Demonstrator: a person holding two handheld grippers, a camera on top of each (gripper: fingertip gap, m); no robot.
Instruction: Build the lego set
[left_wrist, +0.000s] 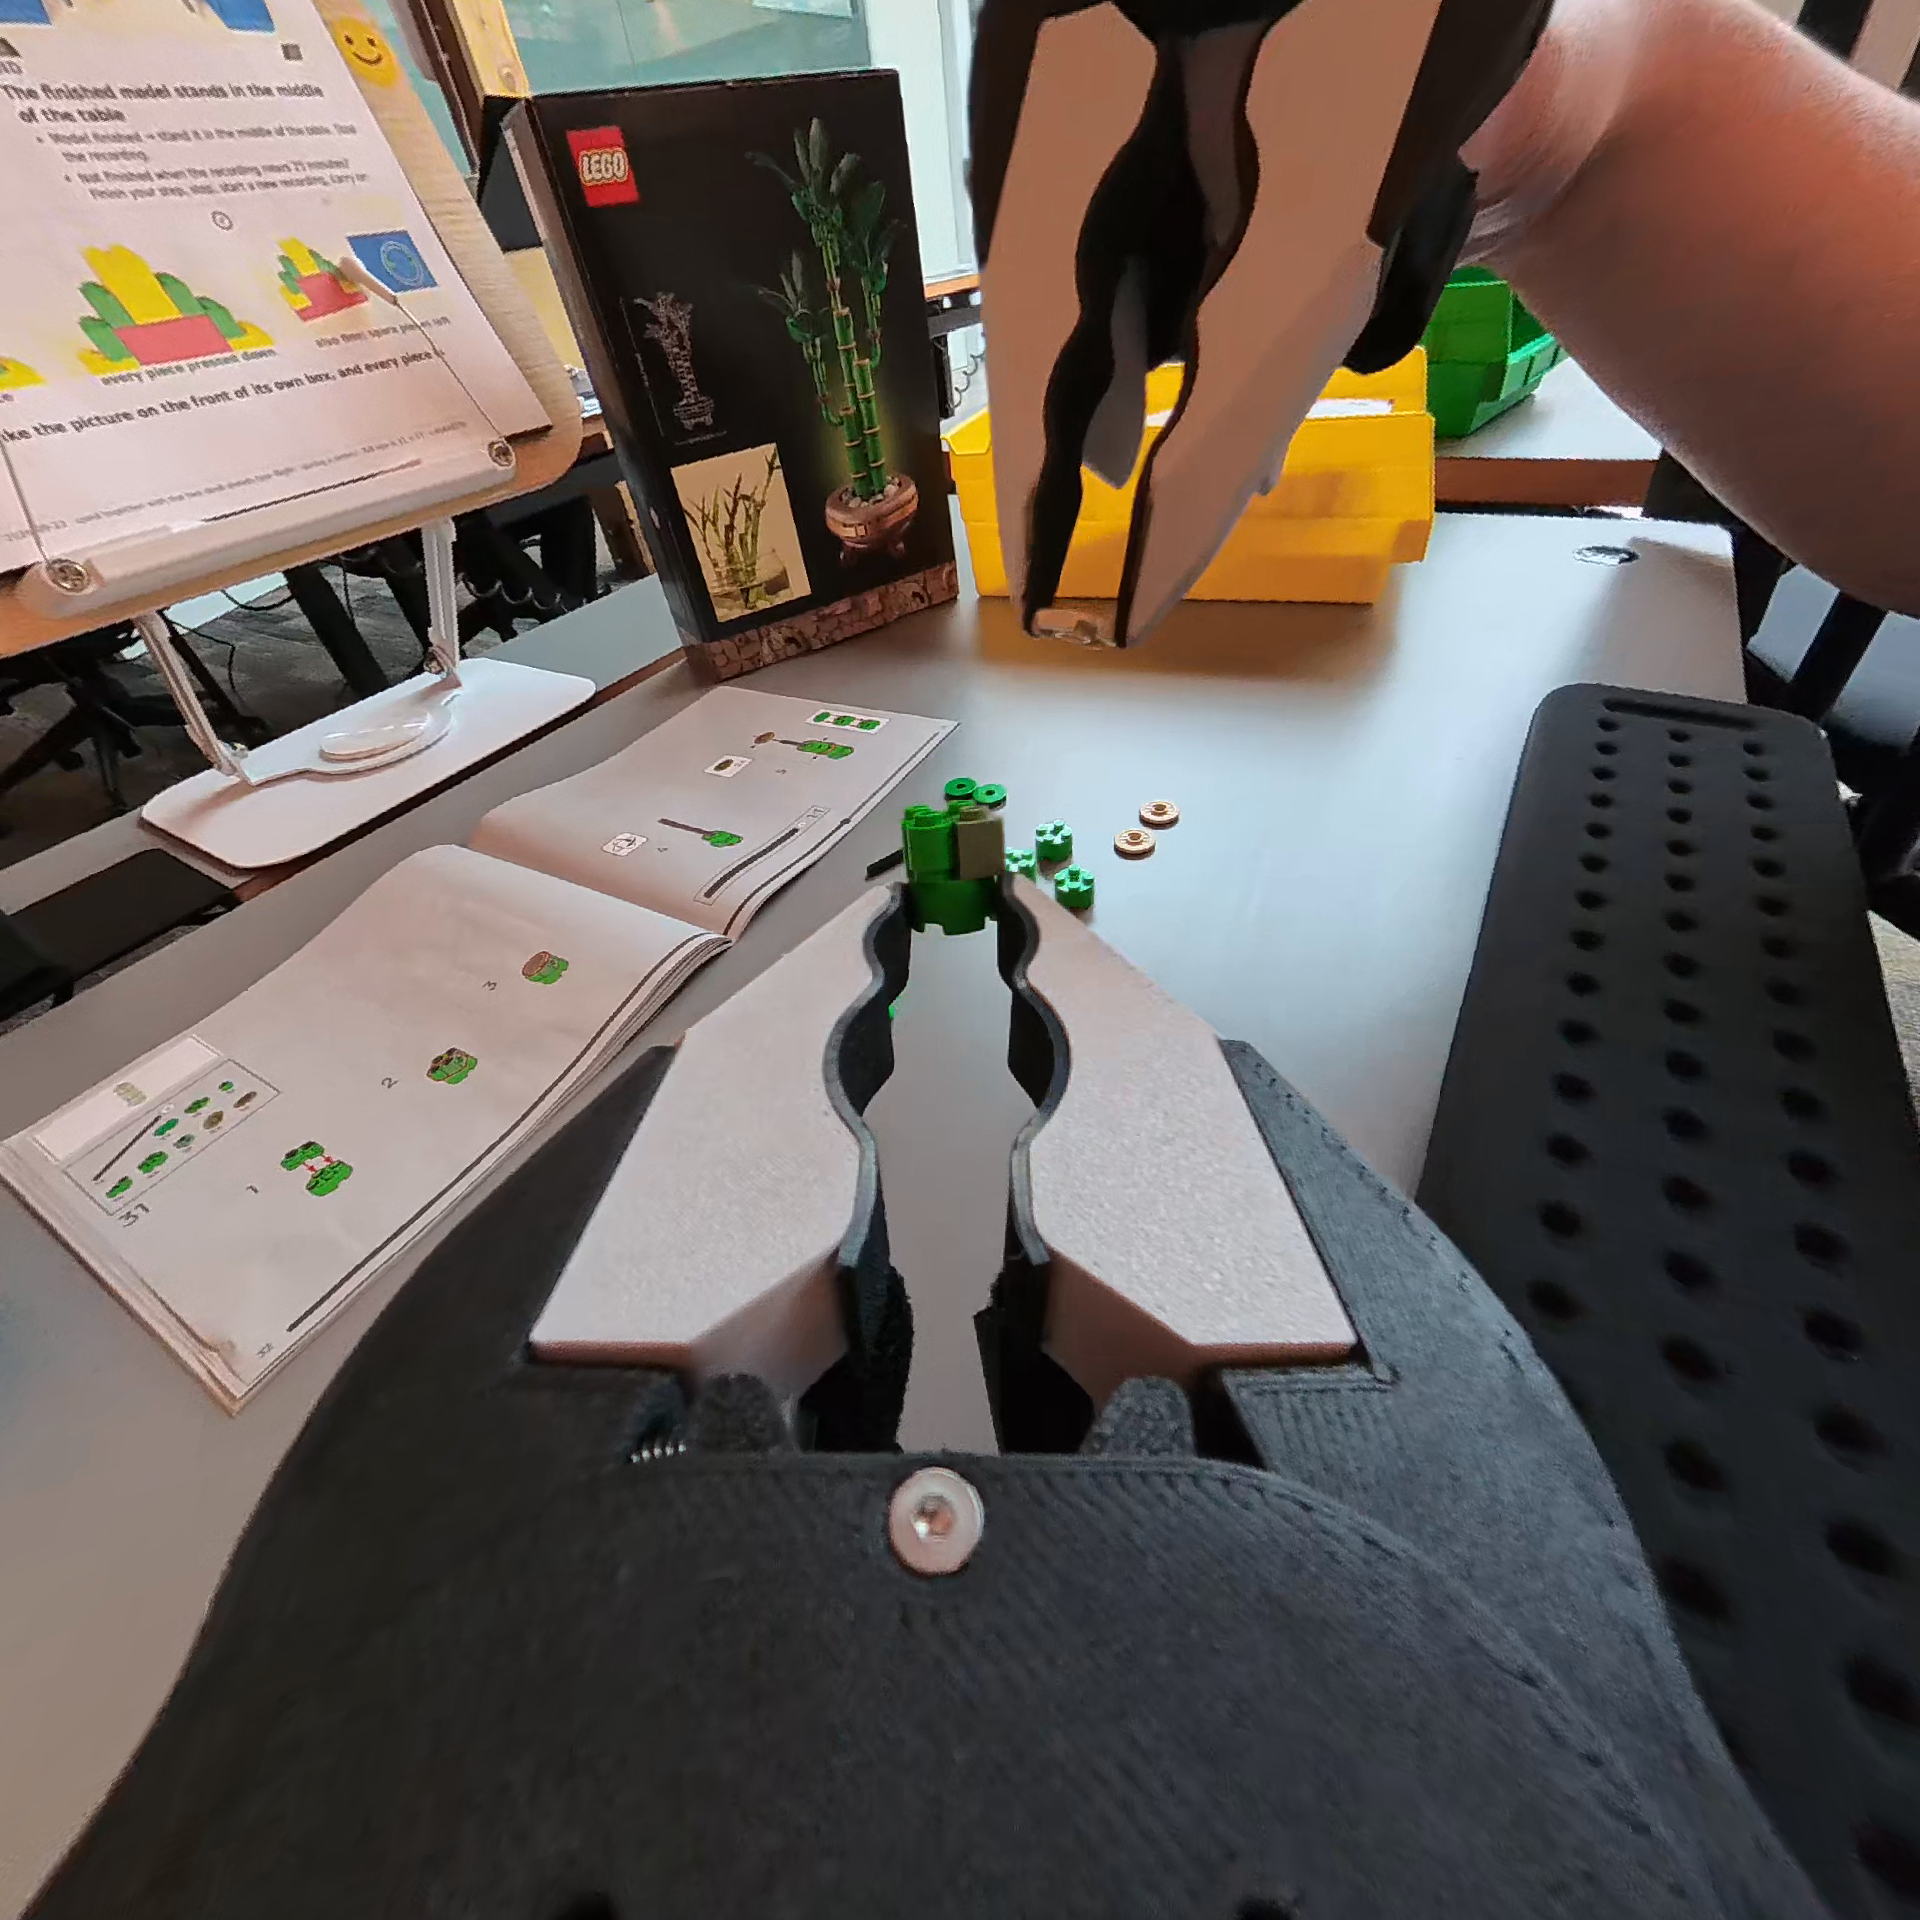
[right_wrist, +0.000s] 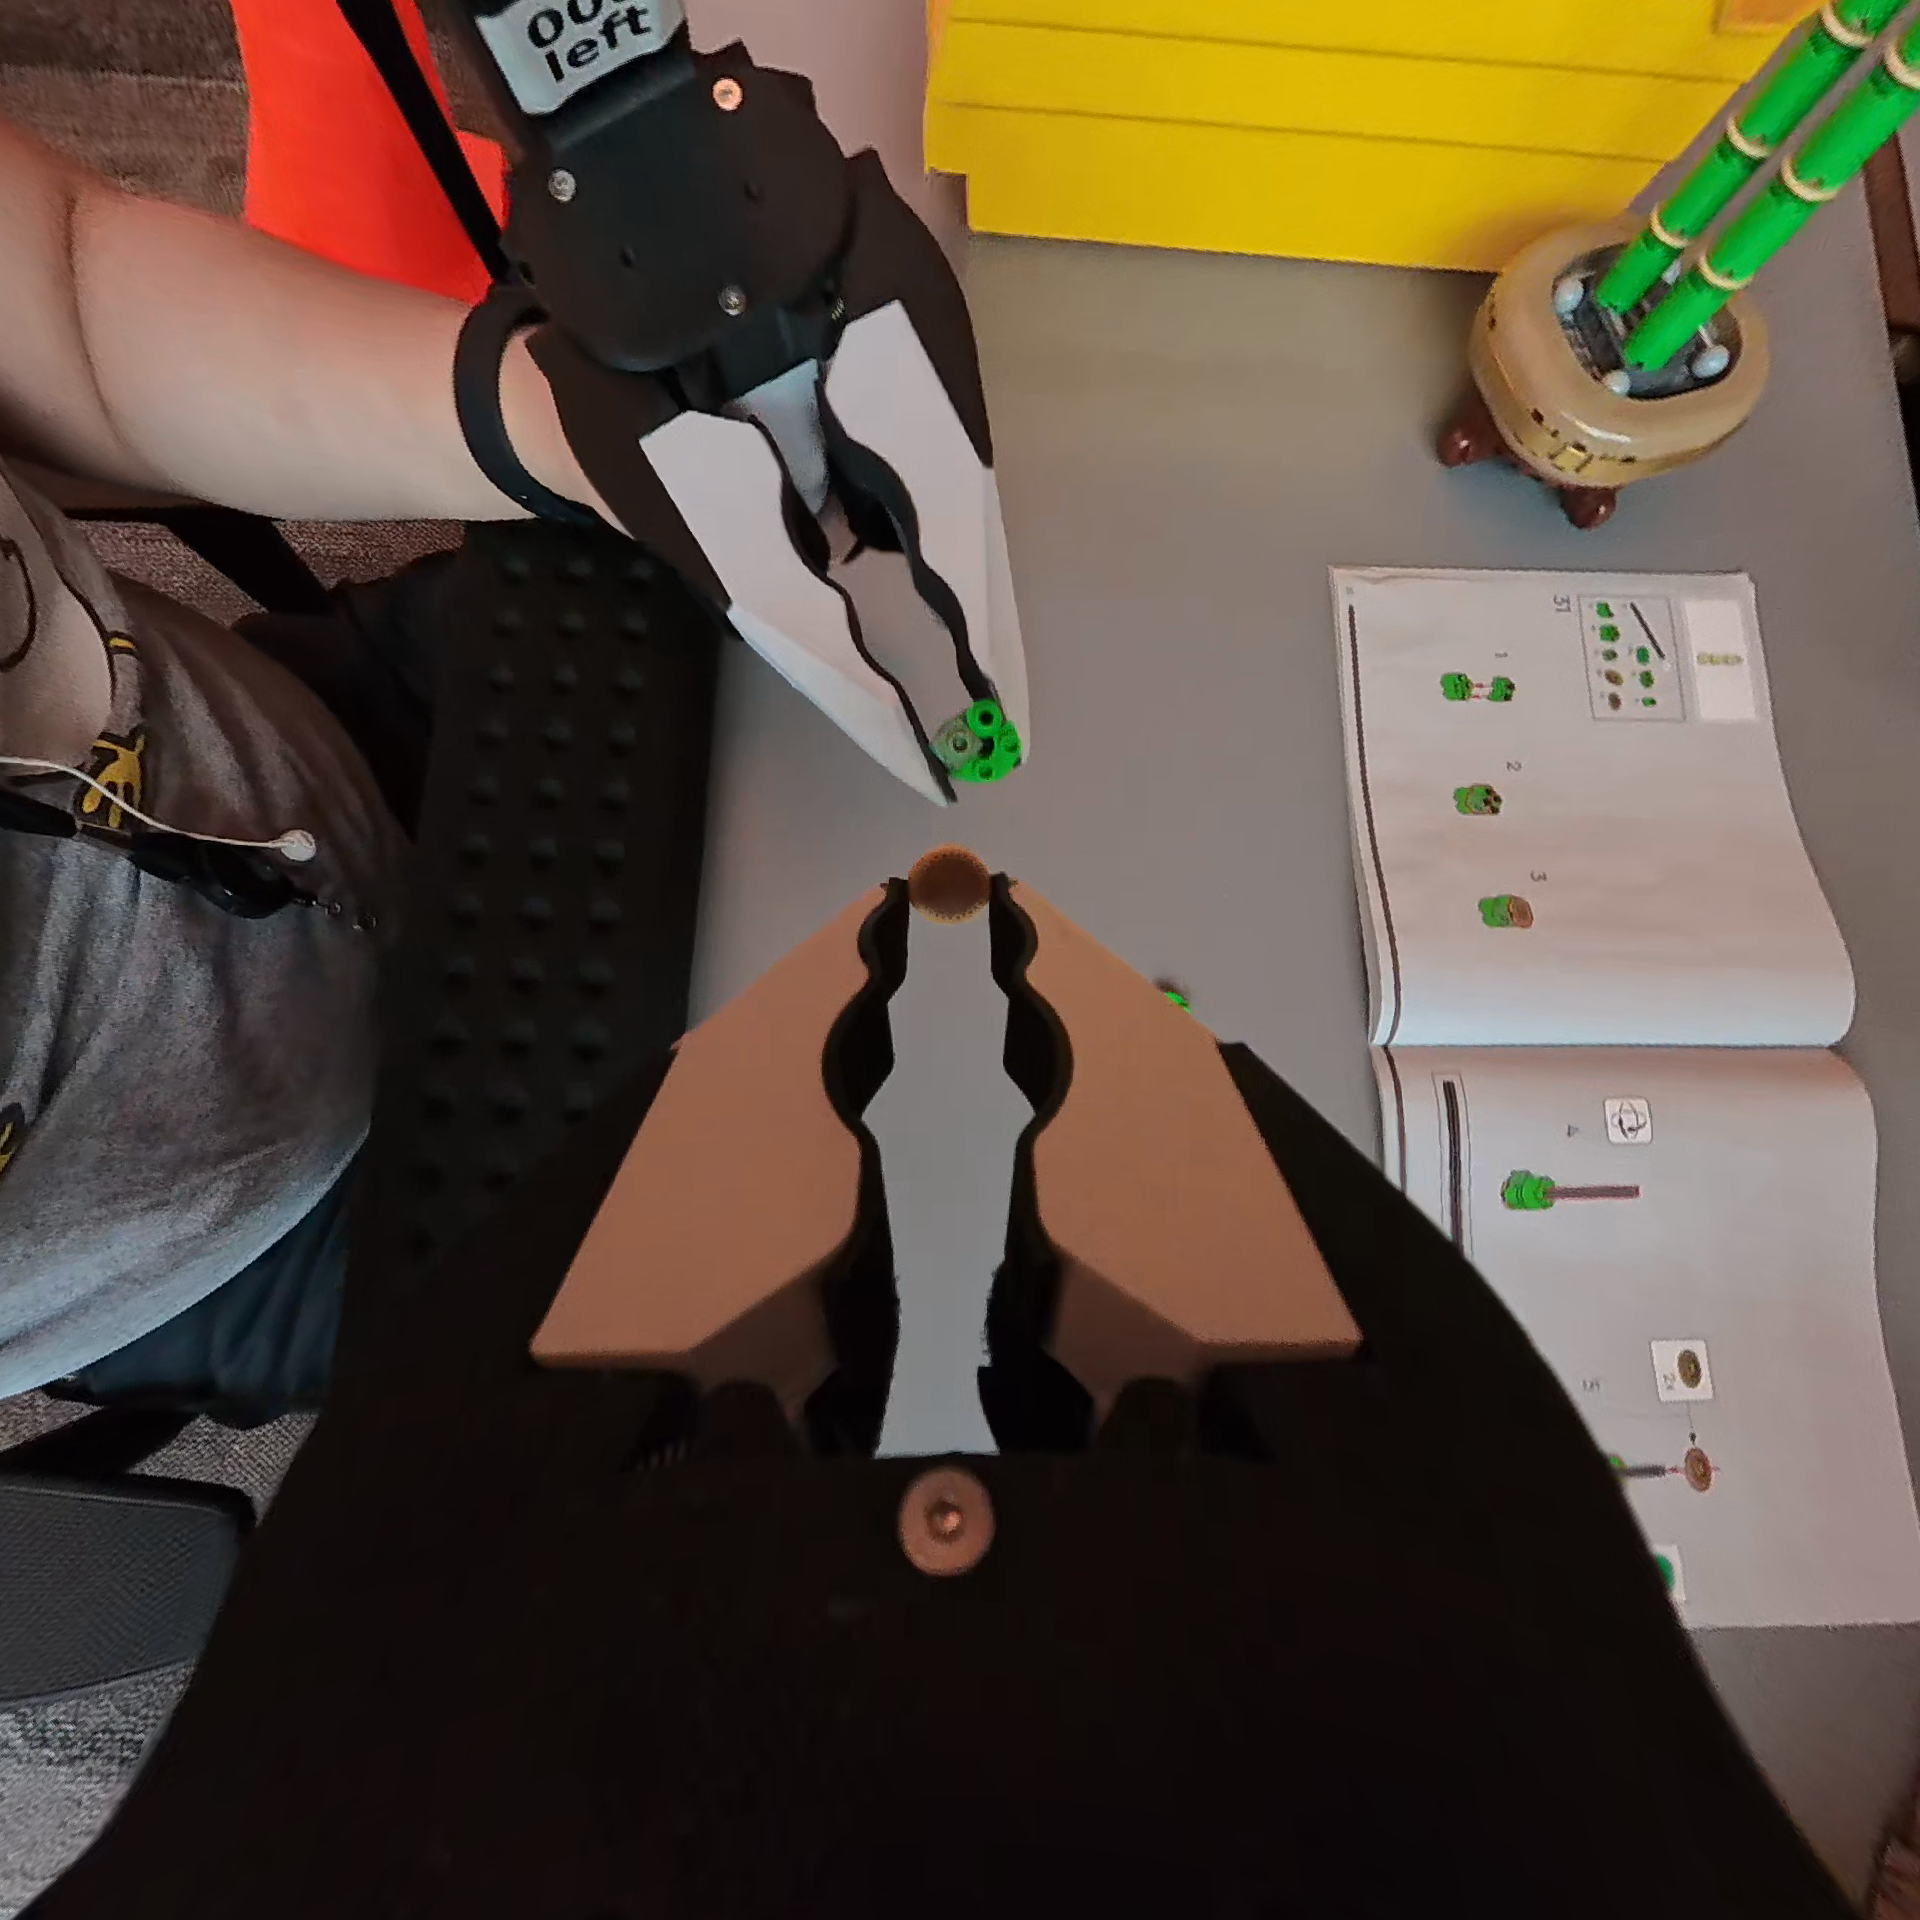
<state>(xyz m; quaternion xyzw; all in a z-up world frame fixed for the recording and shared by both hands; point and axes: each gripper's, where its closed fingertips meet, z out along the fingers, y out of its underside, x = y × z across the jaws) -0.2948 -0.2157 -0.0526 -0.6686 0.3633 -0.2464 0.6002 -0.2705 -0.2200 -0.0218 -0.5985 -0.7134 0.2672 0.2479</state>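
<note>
My left gripper (left_wrist: 951, 899) is shut on a small green brick stack with an olive piece (left_wrist: 951, 857), held above the table; it also shows in the right wrist view (right_wrist: 977, 743). My right gripper (right_wrist: 948, 883) is shut on a round tan piece (right_wrist: 948, 883) and hangs above and beyond the left one, seen in the left wrist view (left_wrist: 1075, 627). Loose green round pieces (left_wrist: 1055, 840) and two tan rings (left_wrist: 1146, 828) lie on the grey table (left_wrist: 1299, 935) just past the stack. The partly built bamboo plant in its tan pot (right_wrist: 1621, 374) stands at the far right.
An open instruction booklet (left_wrist: 436, 1029) lies to the left. The set's box (left_wrist: 748, 353) and a yellow bin (left_wrist: 1320, 499) stand at the back. A page on a white stand (left_wrist: 239, 260) is at the far left. A black perforated pad (left_wrist: 1683, 1091) lies at the right. A person's forearm (left_wrist: 1745, 260) is near. About 5 cm separates my left fingertips from my right.
</note>
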